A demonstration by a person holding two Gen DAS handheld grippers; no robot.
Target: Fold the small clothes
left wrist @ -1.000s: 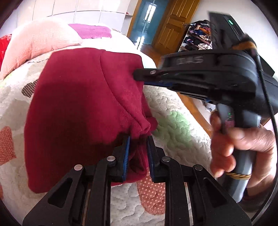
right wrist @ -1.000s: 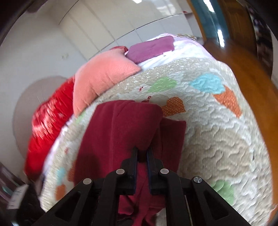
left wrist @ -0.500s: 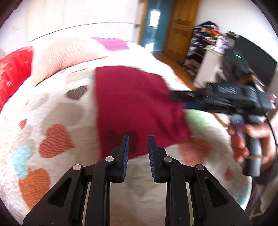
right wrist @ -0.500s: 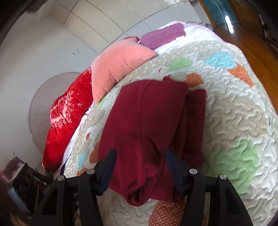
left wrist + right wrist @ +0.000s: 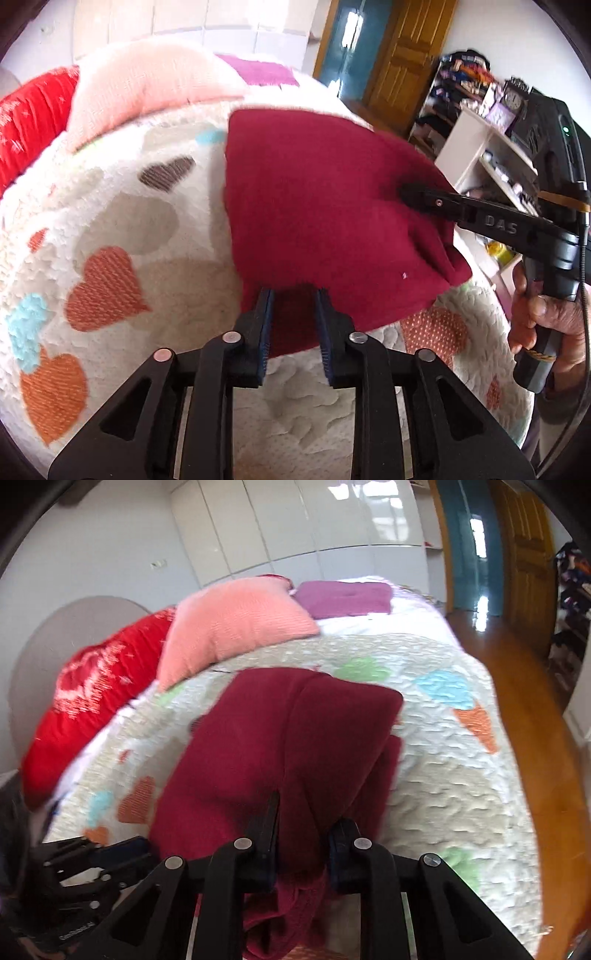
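The dark red garment [image 5: 314, 206] lies folded on the bed's heart-patterned quilt [image 5: 122, 229]. The left tool [image 5: 293, 306] sits at the garment's 6 o'clock edge, jaws narrowly apart, cloth between the tips without a visible pinch. The right tool [image 5: 304, 830], entering from 3 o'clock in the left view, is closing with a bunched fold of garment between its jaws.

The folded garment [image 5: 280, 746] lies on the quilt [image 5: 443, 782] near the bed's front edge; pillows [image 5: 232, 627] behind it.
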